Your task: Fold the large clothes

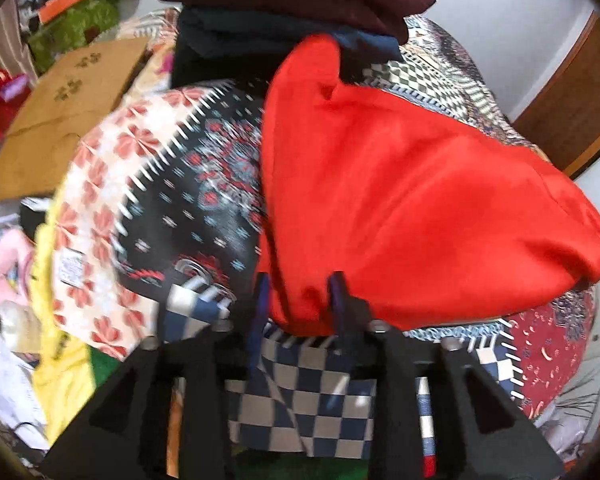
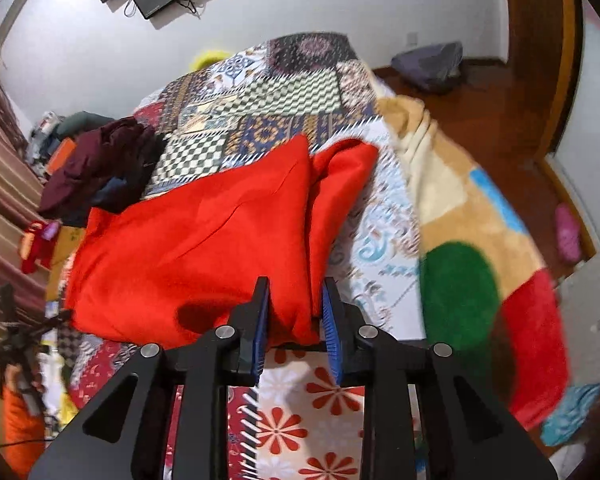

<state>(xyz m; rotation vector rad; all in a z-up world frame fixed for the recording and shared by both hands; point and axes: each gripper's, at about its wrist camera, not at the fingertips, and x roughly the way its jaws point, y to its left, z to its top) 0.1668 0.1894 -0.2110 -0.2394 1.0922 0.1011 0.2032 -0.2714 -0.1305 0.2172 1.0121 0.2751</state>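
Red garment [image 1: 412,184] lies on the quilt [image 1: 188,184] ahead of both grippers — left gripper [image 1: 300,304] and right gripper [image 2: 294,312] each pinch its near edge, bulk extending away.

Both views are evenly and fairly brightly lit by soft, diffuse light; its source cannot be seen. Shadows are weak: a soft dark patch lies on the red cloth [image 2: 204,240] just left of the right gripper [image 2: 294,312], and folds show mild shading. The red is heavily saturated, washing out surface detail. No hard glare; the wall [image 2: 300,4] reads pale and flat.

Motion blur smears the left view, worst across the quilt [image 1: 188,184] pattern and the left gripper [image 1: 300,300]. The right view is sharper, though the blanket [image 2: 472,248] at right is smeared. Fisheye bending curves straight lines; corners fall into dark vignette.
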